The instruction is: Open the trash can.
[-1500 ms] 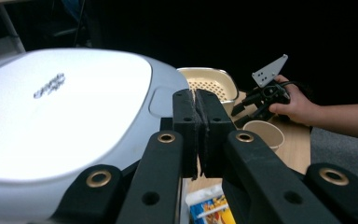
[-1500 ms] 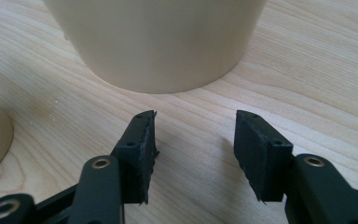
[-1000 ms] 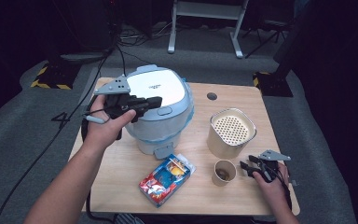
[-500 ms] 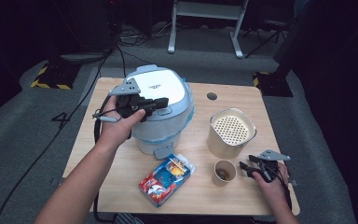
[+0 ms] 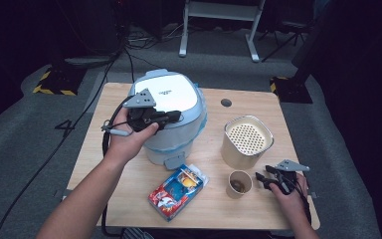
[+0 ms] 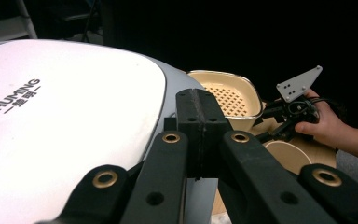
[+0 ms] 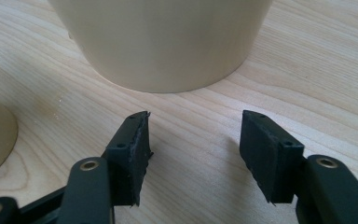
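- Wooden worktop point(image 5: 214, 206), pale grain, with dark floor all round.
- Large white-and-blue cooker point(image 5: 171, 117) toward the rear left of the worktop; lid point(image 6: 70, 126) white, printed "CHUMING", down on the body.
- Left tongs point(image 5: 171, 117) held over the near edge of the cooker's lid, jaws pressed together with no gap and nothing between them; whether they touch the lid, hard to tell from above.
- Left hand point(image 5: 127, 137) wrapped round the tongs' body, grey three-cornered plate on top, cable looping down to the left.
- Cream pot with a perforated insert point(image 5: 247, 140) to the right of the cooker, standing apart from it.
- Small paper cup point(image 5: 240, 183) just in front of that pot, something dark inside.
- Colourful flat packet point(image 5: 177, 190) lying in front of the cooker, near the front edge.
- Right tongs point(image 7: 193, 140) low over the worktop at the front right, jaws spread wide with bare wood between them, pointing at the cream pot's base and close to it; paper cup just to their left.
- Right hand point(image 5: 288, 191) behind them, near the worktop's right corner.
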`<state>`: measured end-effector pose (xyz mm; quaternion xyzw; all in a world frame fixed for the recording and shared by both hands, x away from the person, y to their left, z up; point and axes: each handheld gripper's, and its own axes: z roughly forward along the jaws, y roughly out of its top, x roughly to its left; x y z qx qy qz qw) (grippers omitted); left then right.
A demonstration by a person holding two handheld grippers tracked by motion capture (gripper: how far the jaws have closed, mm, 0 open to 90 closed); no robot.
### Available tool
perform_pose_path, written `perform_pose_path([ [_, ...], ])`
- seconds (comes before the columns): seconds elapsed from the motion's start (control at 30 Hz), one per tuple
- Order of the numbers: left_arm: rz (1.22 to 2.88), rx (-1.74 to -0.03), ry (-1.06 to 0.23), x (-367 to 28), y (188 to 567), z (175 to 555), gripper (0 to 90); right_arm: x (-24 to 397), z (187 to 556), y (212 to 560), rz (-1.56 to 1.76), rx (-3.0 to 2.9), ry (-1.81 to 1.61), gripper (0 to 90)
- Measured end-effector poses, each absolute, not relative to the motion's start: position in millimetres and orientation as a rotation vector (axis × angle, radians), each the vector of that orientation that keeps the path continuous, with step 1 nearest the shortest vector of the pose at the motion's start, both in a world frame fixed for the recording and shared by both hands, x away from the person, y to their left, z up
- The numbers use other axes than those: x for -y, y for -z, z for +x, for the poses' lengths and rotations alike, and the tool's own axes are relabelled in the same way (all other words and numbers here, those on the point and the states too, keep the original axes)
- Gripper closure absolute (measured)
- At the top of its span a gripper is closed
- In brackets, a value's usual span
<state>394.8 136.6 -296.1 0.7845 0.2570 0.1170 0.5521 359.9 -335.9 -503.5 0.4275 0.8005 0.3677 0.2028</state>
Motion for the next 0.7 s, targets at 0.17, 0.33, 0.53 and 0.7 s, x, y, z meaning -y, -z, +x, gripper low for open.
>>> perform_pose_path([
  [0.17, 1.852, -0.614, -0.267, -138.1, 296.3, 396.5, 90.0, 335.9, 359.9, 503.5, 1.193, -2.235, -1.026, 43.2],
  [0.33, 1.856, -0.625, -0.291, -135.8, 295.5, 394.5, 90.0, 335.9, 359.9, 503.5, 1.194, -2.234, -1.026, 43.0],
  [0.53, 1.889, -0.639, -0.338, -132.4, 292.1, 392.5, 90.0, 335.9, 360.0, 503.5, 1.197, -2.232, -1.024, 42.4],
  [0.7, 1.908, -0.625, -0.356, -130.2, 291.7, 391.2, 90.0, 335.9, 360.0, 503.5, 1.198, -2.232, -1.023, 42.1],
])
